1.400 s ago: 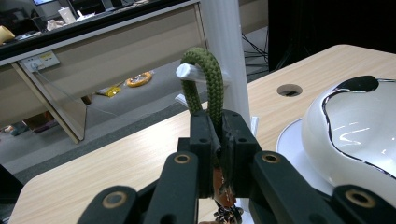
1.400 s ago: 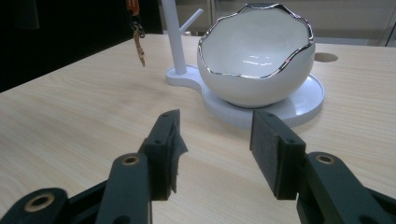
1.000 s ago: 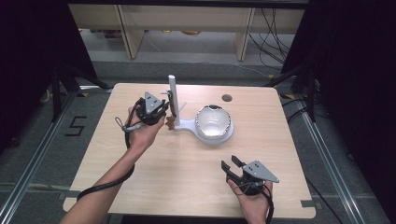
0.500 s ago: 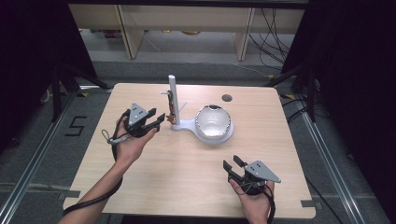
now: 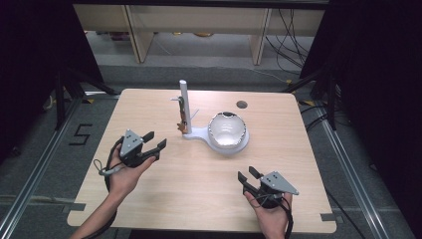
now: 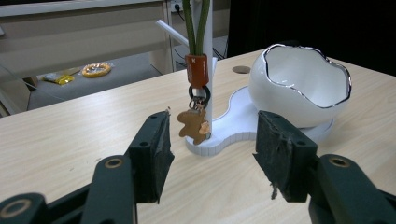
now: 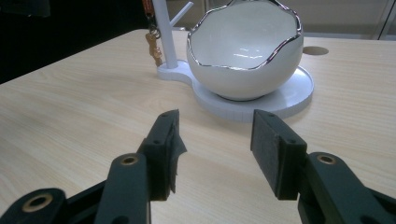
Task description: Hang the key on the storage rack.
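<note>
while the left gripper (image 5: 155,141) is held above the left side of the table (image 5: 164,199) with its jaws spread apart and nothing between them, it points toward the white stand (image 5: 185,107) near the table's middle. in the left gripper view the gripper (image 6: 212,149) looks straight at a small brown bear-shaped charm (image 6: 192,125), which hangs just ahead of the jaw tips and apart from them. the charm dangles from a ring below an orange-brown sleeve (image 6: 196,70) on a green cord (image 6: 196,23) that runs up along the stand's post. the charm rests close against the post, just above the flat white base (image 6: 233,128).

the right gripper (image 5: 248,178) sits low near the table's front right, jaws also parted and empty. from the right gripper view the gripper (image 7: 215,135) faces a white eggshell-shaped bowl (image 7: 245,49) with a silver jagged rim, standing on the round end of the same base, well apart from the jaw tips. the charm (image 7: 154,46) hangs beyond, left of the bowl. a dark round hole (image 5: 242,104) lies in the tabletop behind the bowl.
</note>
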Tool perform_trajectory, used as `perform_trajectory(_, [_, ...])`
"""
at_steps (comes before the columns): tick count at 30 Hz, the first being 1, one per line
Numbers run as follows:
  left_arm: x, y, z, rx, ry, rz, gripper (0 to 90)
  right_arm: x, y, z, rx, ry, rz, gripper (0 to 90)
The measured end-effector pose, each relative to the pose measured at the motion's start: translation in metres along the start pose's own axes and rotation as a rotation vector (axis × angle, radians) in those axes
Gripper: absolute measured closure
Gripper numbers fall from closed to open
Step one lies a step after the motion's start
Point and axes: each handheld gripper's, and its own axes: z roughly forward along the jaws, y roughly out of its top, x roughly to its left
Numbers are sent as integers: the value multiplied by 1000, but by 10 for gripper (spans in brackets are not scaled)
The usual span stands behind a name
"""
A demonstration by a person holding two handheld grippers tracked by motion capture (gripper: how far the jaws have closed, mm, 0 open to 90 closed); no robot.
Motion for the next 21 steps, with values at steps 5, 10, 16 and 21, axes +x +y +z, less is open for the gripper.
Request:
perform_trajectory(5, [-2,-18,-11,-10,9,-8,433,0,-1,1,1,6,17,527])
perform_trajectory(10, [-2,-41,-24,-12,20,-24,427,-3,-2,-1,10,-1,19,526])
perform_trajectory(16, [1,-65,-35,-2,35,-45,417,-3,-3,0,15,-15,14,525])
perform_trajectory(21, [3,-76,-38,10,50,-46,410,-4,-4,0,27,-3,13,525])
